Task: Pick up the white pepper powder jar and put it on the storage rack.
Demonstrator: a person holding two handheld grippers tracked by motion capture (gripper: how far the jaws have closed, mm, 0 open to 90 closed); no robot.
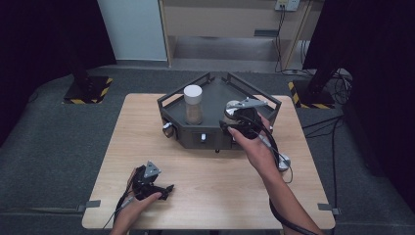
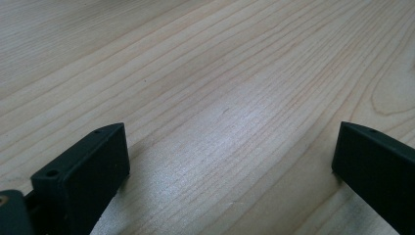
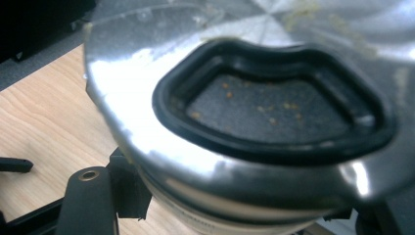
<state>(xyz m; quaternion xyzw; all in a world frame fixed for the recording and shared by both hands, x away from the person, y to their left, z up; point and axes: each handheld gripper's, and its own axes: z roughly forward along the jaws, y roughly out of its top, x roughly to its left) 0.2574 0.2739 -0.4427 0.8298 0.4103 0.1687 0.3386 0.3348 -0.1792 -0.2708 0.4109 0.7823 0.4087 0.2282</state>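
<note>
Nearest the table's front edge, my left gripper (image 1: 155, 187) rests idle on the wood, jaws spread wide on nothing. Farther in, over the dark tray (image 1: 172, 99), my right gripper (image 1: 236, 119) clamps a steel container (image 3: 195, 122) by its side, dark opening toward the camera. Beyond, left of it, a white-capped jar (image 1: 193, 104) stands upright. Grey floor lies behind the table (image 1: 205, 171).

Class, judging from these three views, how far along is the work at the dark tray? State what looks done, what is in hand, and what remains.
Done: a white-capped jar stands in the tray. In hand: the right claw holds a steel lid at the tray's near right; the right gripper view shows its black-rimmed opening close up. Left: the lid is not yet set down, and where it belongs cannot be told. The left claw rests open on the table.
</note>
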